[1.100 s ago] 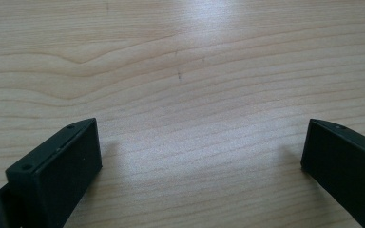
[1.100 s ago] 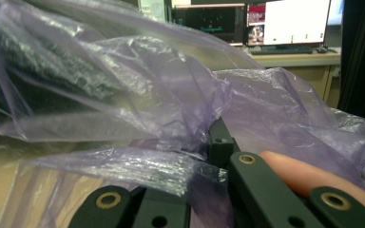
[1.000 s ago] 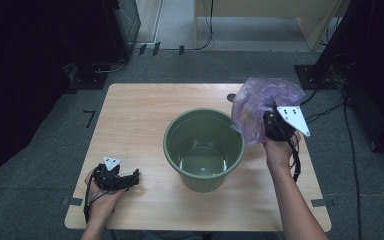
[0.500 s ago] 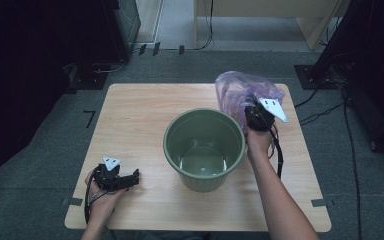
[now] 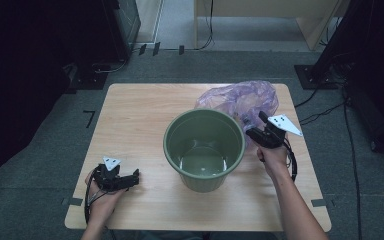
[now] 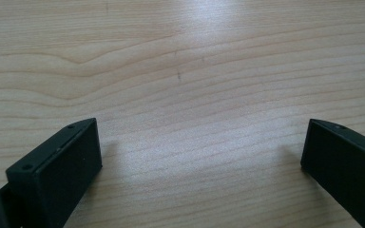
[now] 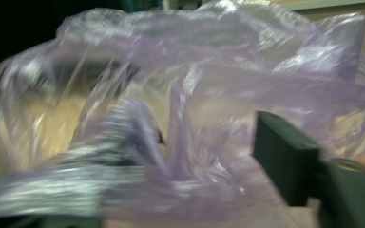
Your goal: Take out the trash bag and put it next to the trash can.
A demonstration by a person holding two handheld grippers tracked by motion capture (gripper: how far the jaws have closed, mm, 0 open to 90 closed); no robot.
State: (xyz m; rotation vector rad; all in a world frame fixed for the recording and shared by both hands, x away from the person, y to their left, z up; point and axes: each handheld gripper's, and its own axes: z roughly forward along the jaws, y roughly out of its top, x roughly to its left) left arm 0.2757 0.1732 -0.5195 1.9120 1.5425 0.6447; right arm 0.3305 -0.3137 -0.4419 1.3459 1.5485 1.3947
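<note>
We see a thin, translucent purple plastic bag [image 5: 240, 100], crinkled and glossy, lying in a loose crumpled heap near the far right corner of the pale wooden surface [image 5: 140, 115], whose grain runs in long wavy lines. The bag spreads wider than it is tall, its long axis running roughly along the surface's far edge, and its near side touches or overlaps the rim of the round olive-green plastic bucket [image 5: 204, 150]. That bucket stands upright and empty at the middle of the surface, smooth-walled, tapering toward its base, mouth pointing up. Our right tool [image 5: 258, 129], black and angular with a grey three-cornered plate on top, sits just right of the bucket's rim, aimed toward the far left into the bag. In the right gripper view the bag [image 7: 185, 118] is blurred, its folds bunched between the jaws; one matt black jaw stands clear at the right while the other is hidden under film, so the right tool [image 7: 180, 161] stands apart with plastic in the gap, though we cannot tell whether it pinches any of it. Our left tool [image 5: 125, 179] rests near the surface's near left corner, pointing right toward the bucket. In the left gripper view the left tool [image 6: 199, 152] has its flat rectangular jaws wide apart over bare wood [image 6: 180, 71].
</note>
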